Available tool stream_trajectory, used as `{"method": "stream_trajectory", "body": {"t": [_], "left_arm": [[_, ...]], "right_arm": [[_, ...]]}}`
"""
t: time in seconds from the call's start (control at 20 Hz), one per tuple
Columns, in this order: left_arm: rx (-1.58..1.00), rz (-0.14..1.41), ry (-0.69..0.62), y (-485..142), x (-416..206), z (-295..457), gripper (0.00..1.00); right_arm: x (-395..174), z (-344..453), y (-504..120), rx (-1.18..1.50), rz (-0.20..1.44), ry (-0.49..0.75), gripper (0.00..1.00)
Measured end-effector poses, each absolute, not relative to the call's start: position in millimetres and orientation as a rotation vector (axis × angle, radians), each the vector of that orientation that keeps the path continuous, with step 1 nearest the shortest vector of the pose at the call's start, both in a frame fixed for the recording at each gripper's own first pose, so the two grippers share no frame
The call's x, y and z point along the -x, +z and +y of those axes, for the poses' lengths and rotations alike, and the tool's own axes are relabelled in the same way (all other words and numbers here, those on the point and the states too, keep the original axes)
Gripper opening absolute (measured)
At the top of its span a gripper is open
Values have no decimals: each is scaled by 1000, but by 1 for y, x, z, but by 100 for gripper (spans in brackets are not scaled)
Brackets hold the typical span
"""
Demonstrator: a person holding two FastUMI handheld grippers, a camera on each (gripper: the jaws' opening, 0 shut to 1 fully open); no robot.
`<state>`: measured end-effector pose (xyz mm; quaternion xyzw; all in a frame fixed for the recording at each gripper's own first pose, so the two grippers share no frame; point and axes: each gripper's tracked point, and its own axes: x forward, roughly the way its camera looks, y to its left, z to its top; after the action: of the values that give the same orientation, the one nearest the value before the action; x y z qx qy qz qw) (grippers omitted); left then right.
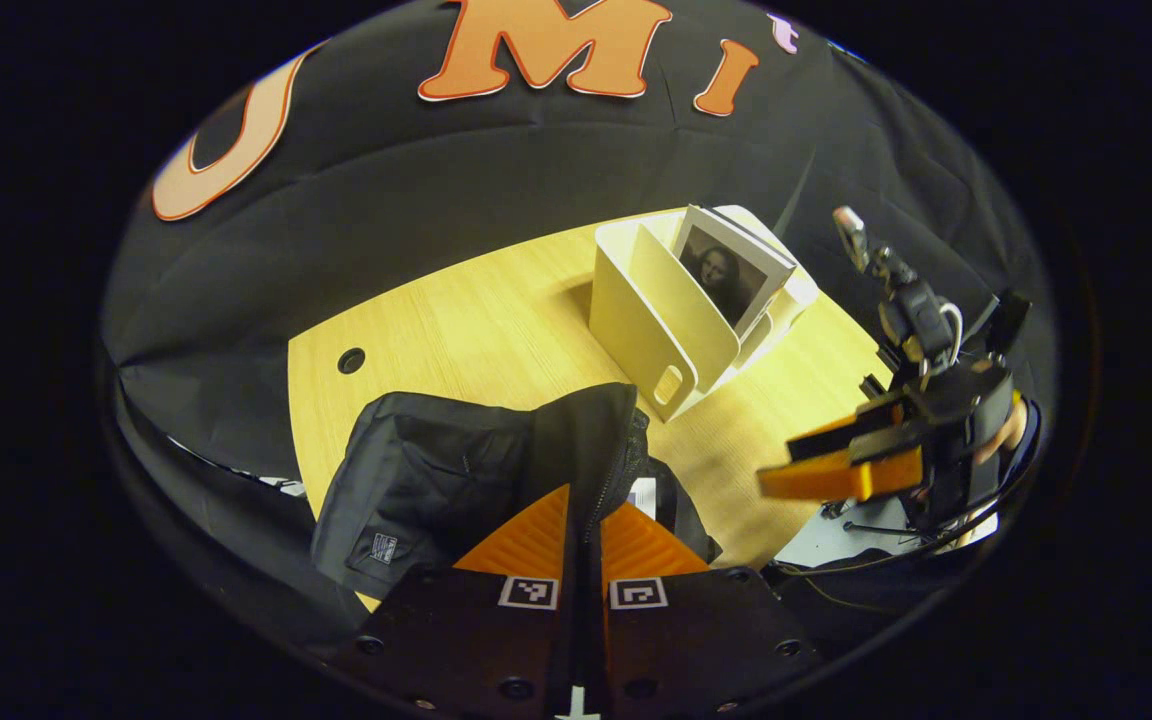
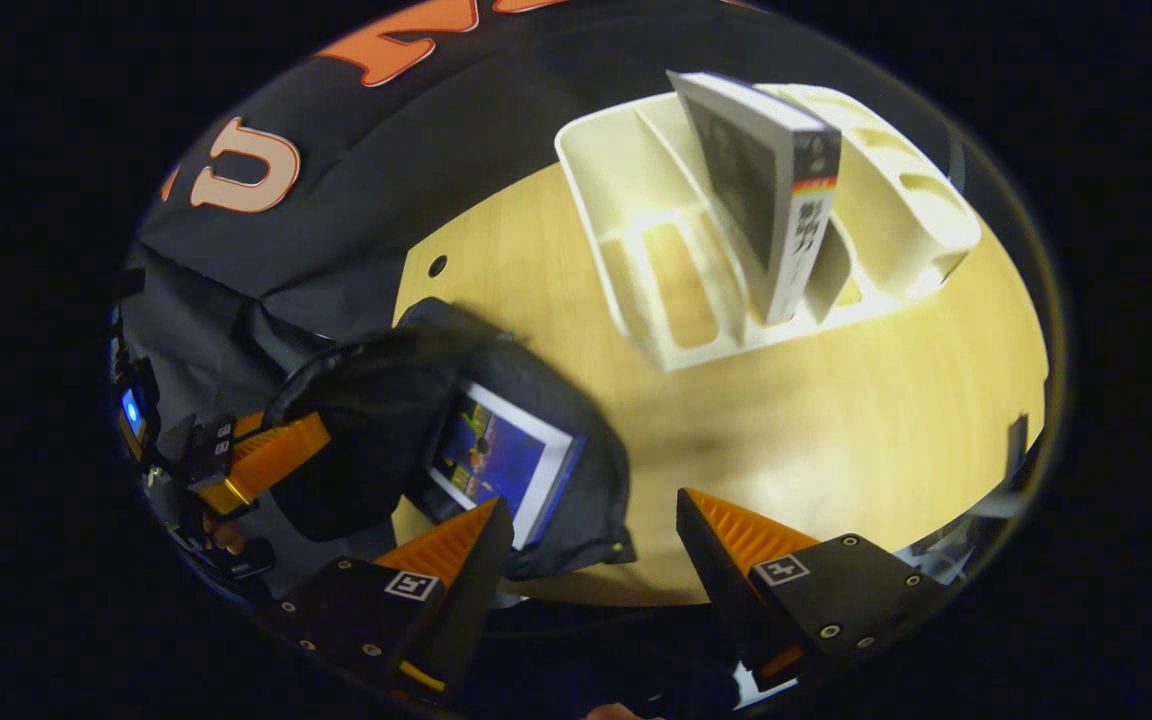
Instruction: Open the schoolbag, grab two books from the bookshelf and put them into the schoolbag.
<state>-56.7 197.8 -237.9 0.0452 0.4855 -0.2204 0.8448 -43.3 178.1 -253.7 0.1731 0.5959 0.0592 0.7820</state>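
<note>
Left tongs [image 1: 584, 530] are closed, their ridged wedge fingers pinching a fold of the bag [image 1: 456, 470] at its zipper edge. Right tongs [image 2: 591, 530] stand wide apart with nothing between them; in the left gripper view they [image 1: 816, 470] hover off to the right of the left tongs, over the worktop's near edge.

That bag is soft, dark, matte fabric, slumped and creased, with a small sewn label on its side. In the right gripper view it [image 2: 376, 420] lies just ahead and left of the right tongs, its mouth held open, and a glossy blue-covered book [image 2: 501, 460] with a white border lies inside, close to the right tongs' left finger.

Ahead of both tongs stands the bookshelf [image 1: 651, 320], a cream, smooth plastic rack with curved dividers and rounded cut-outs. One book [image 2: 766, 190], a thick paperback with a dark portrait cover and pale spine, leans upright in a middle slot.

Under it all, the worktop [image 1: 496, 310] is pale, fine-grained wood with a rounded edge and a small round hole [image 1: 351, 360] beyond the bag. Black, wrinkled cloth [image 1: 496, 190] hangs behind it.
</note>
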Motion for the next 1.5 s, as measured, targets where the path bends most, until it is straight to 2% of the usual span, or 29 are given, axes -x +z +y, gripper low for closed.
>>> {"method": "stream_trajectory", "body": {"t": [0.35,0.6,0.7,0.9,1.2,1.35,1.45,1.5], "left_arm": [[-65,1040,-390,-244,61,192,5],[-14,1057,-314,-249,63,190,5],[5,1062,-278,-250,65,190,5],[42,1077,-202,-252,68,191,5],[83,1119,-107,-255,74,187,5],[89,1127,-87,-255,75,186,5],[92,1132,-84,-254,74,184,5],[90,1133,-84,-256,75,183,5]], "right_arm": [[-27,95,-203,-149,1259,108,98],[-82,71,-188,-55,1269,155,98],[-104,61,-195,-5,1290,155,100],[-142,58,-228,19,1353,177,98],[-174,63,-275,-21,1463,194,97],[-180,60,-292,-14,1487,176,89],[-182,55,-296,10,1491,153,61],[-183,54,-299,15,1494,144,64]]}}
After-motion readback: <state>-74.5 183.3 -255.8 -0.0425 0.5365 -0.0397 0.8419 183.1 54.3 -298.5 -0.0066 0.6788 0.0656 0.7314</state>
